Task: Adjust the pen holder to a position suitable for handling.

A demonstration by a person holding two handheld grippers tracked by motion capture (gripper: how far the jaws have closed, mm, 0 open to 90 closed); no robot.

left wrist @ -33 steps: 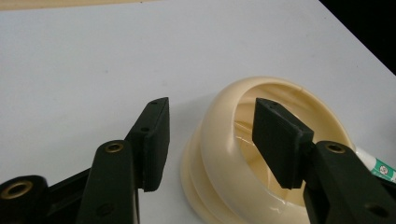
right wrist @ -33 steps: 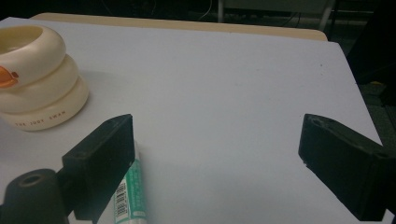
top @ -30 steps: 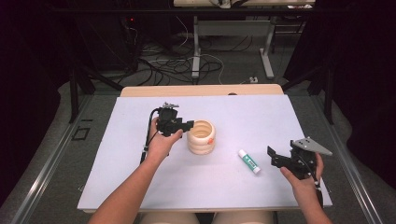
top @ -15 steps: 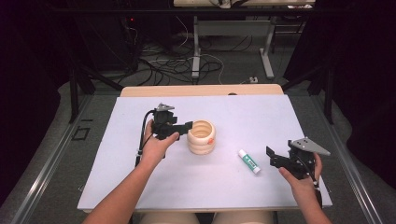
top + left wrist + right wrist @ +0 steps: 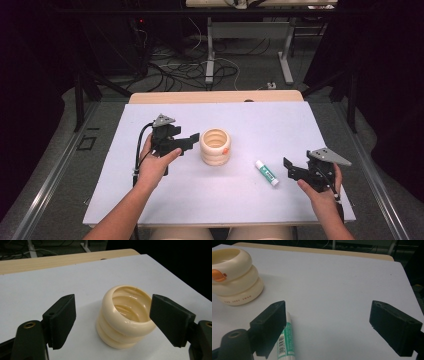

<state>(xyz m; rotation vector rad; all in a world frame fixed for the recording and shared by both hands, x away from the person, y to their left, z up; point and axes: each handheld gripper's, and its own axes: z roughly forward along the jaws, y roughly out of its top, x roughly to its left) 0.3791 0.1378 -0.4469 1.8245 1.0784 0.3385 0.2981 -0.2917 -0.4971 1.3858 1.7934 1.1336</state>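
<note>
Cup (image 5: pixel 215 146) of cream plastic, ribbed like three stacked rings, stands upright near the middle of the white counter (image 5: pixel 250 210), open mouth up. The left tongs (image 5: pixel 189 141) hover just to its left, clear of its wall — their jaws have just been opening, and nothing is between them. In the left gripper view the cup (image 5: pixel 126 316) sits ahead and toward the right jaw, which overlaps its rim without pressing on it. The left hand is plainly the nearer one to the cup.

To the cup's right lies a small white tube with a green label (image 5: pixel 266 173), its long axis running diagonally, one end toward the cup and the other toward the right tongs (image 5: pixel 294 170). These are spread wide and empty, just beside the tube and well apart from the cup.

The right gripper view adds what the high view leaves tiny: an orange mark on the cup's side (image 5: pixel 219 275) and small lettering on the bottom ring, plus the tube (image 5: pixel 286 342) partly behind the left jaw — not between the two.
</note>
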